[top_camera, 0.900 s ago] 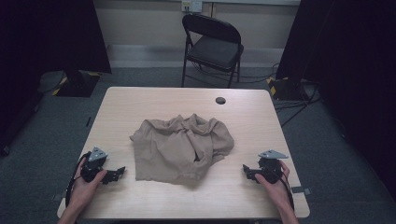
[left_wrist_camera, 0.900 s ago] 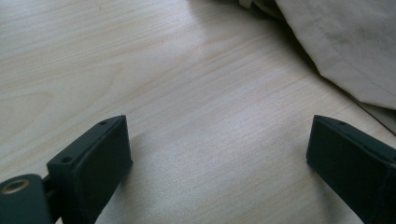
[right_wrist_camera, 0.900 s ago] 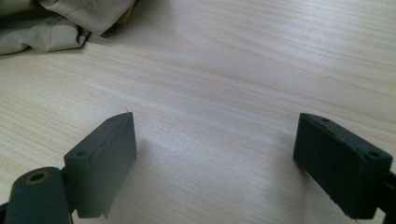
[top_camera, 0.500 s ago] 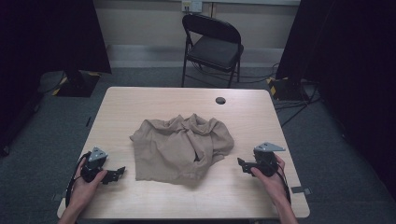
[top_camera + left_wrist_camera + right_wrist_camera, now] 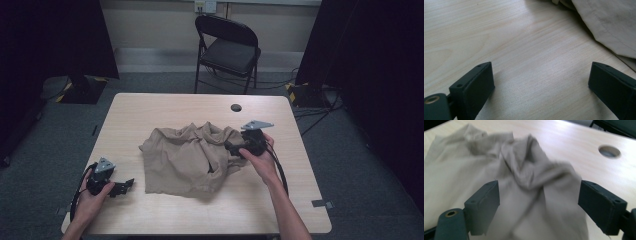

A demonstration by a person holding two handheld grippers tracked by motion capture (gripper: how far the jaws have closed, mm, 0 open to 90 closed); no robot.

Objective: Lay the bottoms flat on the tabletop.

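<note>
The crumpled beige cotton cloth (image 5: pixel 192 159) lies heaped in the middle of the pale wooden counter (image 5: pixel 165 107). In under a second the right claw (image 5: pixel 233 148) has travelled from the counter's near right part up to the heap's right edge; its jaws stand released, a raised fold between them but not pinched, so a grasp looks imminent. The left claw (image 5: pixel 126 185) rests released at the near left, apart from the cloth. A round cable hole (image 5: pixel 236 107) sits beyond the heap, a black folding chair (image 5: pixel 227 50) farther off. Nothing blocks the reach.

One crumpled cloth (image 5: pixel 192 157), one table (image 5: pixel 165 107), one folding chair (image 5: pixel 227 50), two grippers.
</note>
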